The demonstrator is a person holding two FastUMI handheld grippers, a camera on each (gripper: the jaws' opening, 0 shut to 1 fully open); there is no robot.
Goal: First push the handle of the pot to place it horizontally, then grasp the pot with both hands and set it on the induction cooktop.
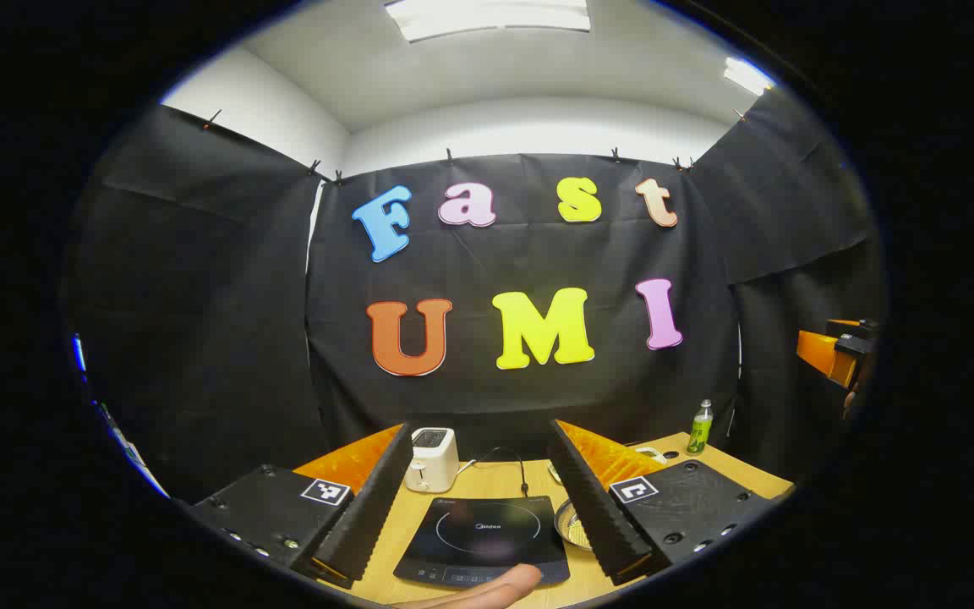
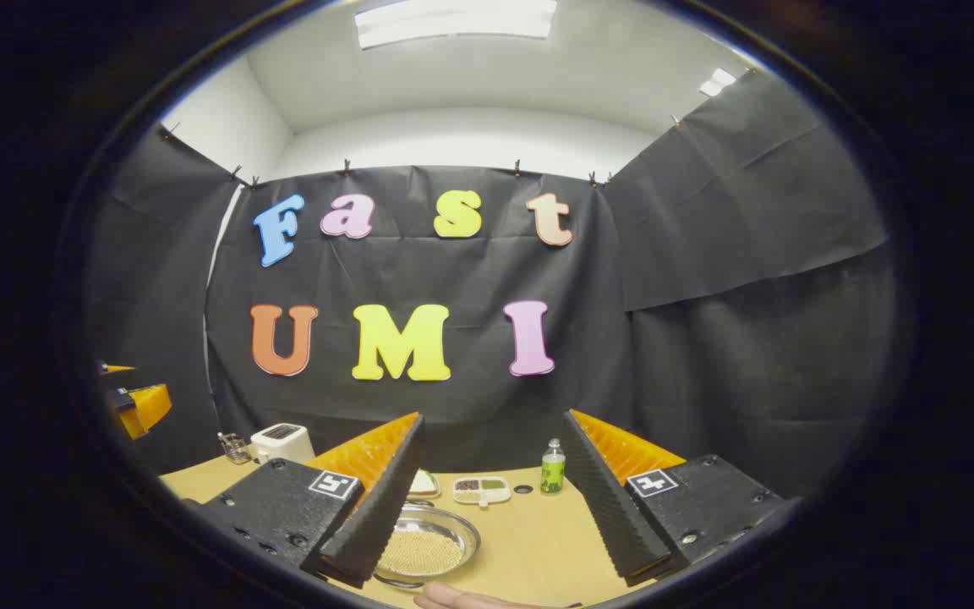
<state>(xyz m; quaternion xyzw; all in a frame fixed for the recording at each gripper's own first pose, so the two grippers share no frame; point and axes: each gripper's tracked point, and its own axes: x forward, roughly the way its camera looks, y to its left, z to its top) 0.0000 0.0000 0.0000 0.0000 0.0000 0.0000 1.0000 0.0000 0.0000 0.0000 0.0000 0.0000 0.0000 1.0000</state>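
A shallow metal pot [image 2: 426,548] holding pale grains sits on the wooden table, just behind my right gripper's left finger. I cannot make out its handle. Its rim [image 1: 566,524] also peeks out beside my left gripper's right finger. The black induction cooktop [image 1: 483,540] lies flat on the table between my left gripper's fingers, to the left of the pot. My left gripper [image 1: 480,427] is open and holds nothing, raised above the table. My right gripper [image 2: 494,416] is open too, with nothing between its fingers.
A white toaster [image 1: 430,459] stands behind the cooktop, whose cord runs back along the table. A green bottle [image 2: 552,467] and a divided dish [image 2: 481,489] stand at the table's back. A wire holder [image 2: 236,447] sits next to the toaster. A person's finger [image 1: 487,587] shows at the bottom.
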